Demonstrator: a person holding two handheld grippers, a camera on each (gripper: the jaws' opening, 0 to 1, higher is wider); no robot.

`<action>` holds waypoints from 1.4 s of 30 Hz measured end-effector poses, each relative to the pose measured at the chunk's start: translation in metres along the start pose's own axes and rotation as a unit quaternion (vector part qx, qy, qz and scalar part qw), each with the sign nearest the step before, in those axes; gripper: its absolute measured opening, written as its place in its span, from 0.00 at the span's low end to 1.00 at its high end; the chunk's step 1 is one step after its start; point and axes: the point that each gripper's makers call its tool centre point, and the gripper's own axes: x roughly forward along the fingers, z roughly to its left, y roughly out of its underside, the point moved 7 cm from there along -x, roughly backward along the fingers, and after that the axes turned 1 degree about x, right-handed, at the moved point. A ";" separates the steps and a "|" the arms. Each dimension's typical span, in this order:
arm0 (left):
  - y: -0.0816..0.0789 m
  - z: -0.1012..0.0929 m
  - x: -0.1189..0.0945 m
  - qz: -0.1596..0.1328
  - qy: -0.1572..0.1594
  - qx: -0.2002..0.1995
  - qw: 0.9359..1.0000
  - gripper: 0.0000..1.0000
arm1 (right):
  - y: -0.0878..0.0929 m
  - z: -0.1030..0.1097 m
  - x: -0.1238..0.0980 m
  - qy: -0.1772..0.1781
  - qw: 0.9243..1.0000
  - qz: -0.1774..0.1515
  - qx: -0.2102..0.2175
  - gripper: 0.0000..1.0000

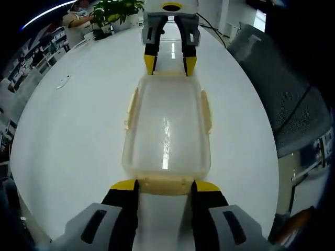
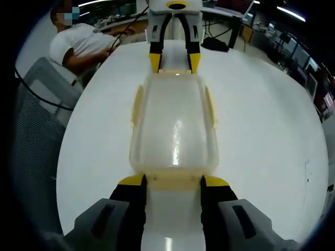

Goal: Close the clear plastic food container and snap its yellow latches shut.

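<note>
The clear plastic container (image 1: 166,130) lies lengthwise on the white table (image 1: 78,136) with its lid on. Pale yellow side latches (image 1: 131,107) stick out a little from both long sides. My left gripper (image 1: 165,185) stands open at the near end, its yellow tips flanking the end latch (image 1: 165,183). The right gripper (image 1: 170,64) faces it at the far end, also open. In the right gripper view the container (image 2: 175,130) runs away from my right gripper (image 2: 172,181), whose tips stand either side of the near end latch (image 2: 172,180), and the left gripper (image 2: 174,61) is at the far end.
A grey mesh chair (image 1: 293,104) stands by the table's edge, and it shows again as the chair (image 2: 39,110) in the right gripper view. A person in a white shirt (image 2: 78,47) sits at the table's far side. A potted plant (image 1: 118,10) and a small object (image 1: 63,82) rest further off.
</note>
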 end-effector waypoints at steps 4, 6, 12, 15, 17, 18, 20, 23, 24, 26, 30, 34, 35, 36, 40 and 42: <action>-0.001 -0.001 -0.001 0.003 -0.004 -0.002 1.000 0.32 | 0.000 0.000 0.000 0.000 1.000 -0.002 0.000 0.36; -0.003 -0.002 -0.001 0.005 -0.003 -0.004 1.000 0.32 | 0.001 0.000 0.000 -0.001 1.000 -0.001 -0.002 0.35; -0.006 -0.005 -0.002 0.007 0.002 -0.004 1.000 0.32 | 0.004 0.002 -0.004 -0.009 1.000 0.003 -0.009 0.35; -0.008 -0.004 -0.004 0.009 0.004 -0.004 1.000 0.32 | 0.004 0.003 -0.006 -0.010 1.000 0.001 -0.009 0.34; -0.010 -0.004 -0.007 0.010 0.004 -0.002 1.000 0.32 | 0.003 0.003 -0.009 -0.009 1.000 -0.001 -0.010 0.34; -0.011 -0.004 -0.009 0.010 0.004 -0.002 1.000 0.32 | 0.003 0.004 -0.010 -0.009 1.000 -0.003 -0.010 0.34; -0.012 -0.004 -0.011 0.011 0.003 0.000 1.000 0.32 | 0.002 0.005 -0.013 -0.010 1.000 -0.005 -0.010 0.34; -0.016 -0.005 -0.016 0.010 -0.003 0.003 1.000 0.32 | 0.001 0.005 -0.018 -0.007 1.000 -0.006 -0.013 0.34; -0.017 -0.006 -0.017 0.009 -0.004 0.003 1.000 0.32 | 0.001 0.005 -0.021 -0.008 1.000 -0.006 -0.014 0.34; -0.020 -0.007 -0.020 0.007 -0.006 0.004 1.000 0.32 | 0.001 0.005 -0.025 -0.009 1.000 -0.007 -0.015 0.34; -0.027 -0.009 -0.025 0.006 -0.009 0.005 1.000 0.31 | -0.001 0.006 -0.035 -0.012 1.000 -0.008 -0.016 0.34; -0.031 -0.011 -0.029 0.005 -0.009 0.004 1.000 0.31 | -0.003 0.008 -0.044 -0.011 1.000 -0.008 -0.019 0.34; -0.033 -0.012 -0.031 0.005 -0.009 0.005 1.000 0.31 | -0.003 0.009 -0.047 -0.012 1.000 -0.009 -0.020 0.34; -0.034 -0.012 -0.033 0.005 -0.010 0.006 1.000 0.31 | -0.003 0.009 -0.049 -0.012 1.000 -0.009 -0.020 0.34; -0.046 -0.017 -0.041 0.003 -0.011 0.008 1.000 0.31 | -0.003 0.012 -0.059 -0.013 1.000 -0.008 -0.022 0.34; -0.052 -0.019 -0.045 0.004 -0.010 0.007 1.000 0.31 | -0.002 0.013 -0.064 -0.015 1.000 -0.009 -0.022 0.34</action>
